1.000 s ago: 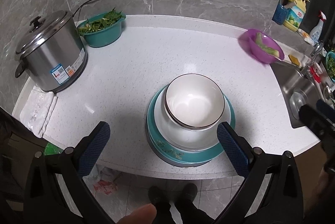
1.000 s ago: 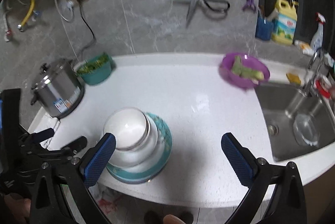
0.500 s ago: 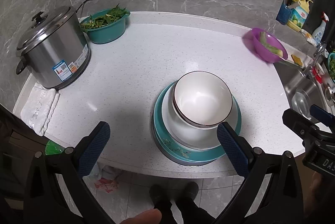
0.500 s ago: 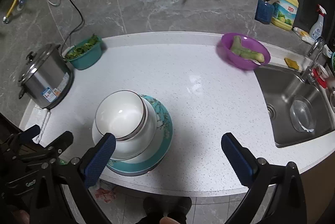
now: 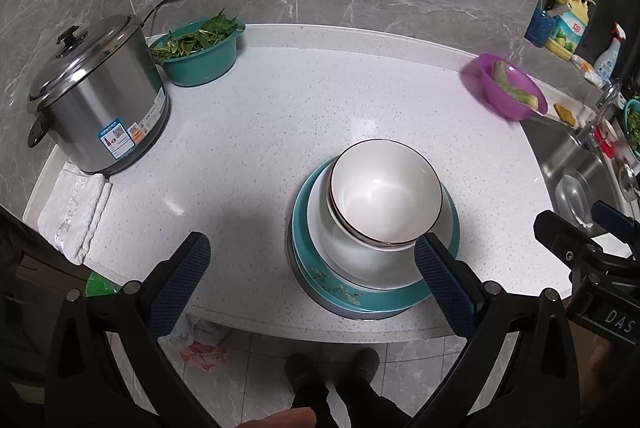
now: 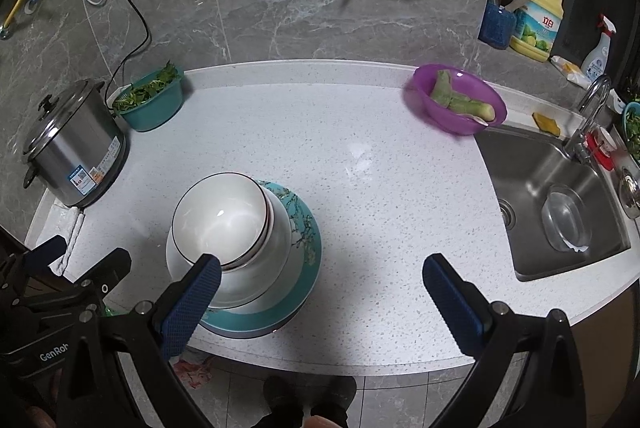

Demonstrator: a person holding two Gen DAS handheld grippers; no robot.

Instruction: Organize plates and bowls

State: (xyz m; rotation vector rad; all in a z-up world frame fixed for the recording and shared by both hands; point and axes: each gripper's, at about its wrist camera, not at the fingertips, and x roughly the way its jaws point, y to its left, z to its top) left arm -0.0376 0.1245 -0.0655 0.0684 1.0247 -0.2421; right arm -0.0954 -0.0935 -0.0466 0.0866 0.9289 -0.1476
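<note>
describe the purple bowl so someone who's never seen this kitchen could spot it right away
Start at the white speckled counter and follow it to the far right corner, where it meets the steel sink. The purple bowl sits there by the sink's back edge. It is the only purple, see-through plastic bowl, and it holds pale green vegetable pieces, unlike the teal bowl of leafy greens at the far left.

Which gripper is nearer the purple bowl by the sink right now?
Right. The right gripper hangs over the counter's front edge on the sink side of the stacked bowls; the left gripper sits beyond them, farther from the purple bowl.
</note>
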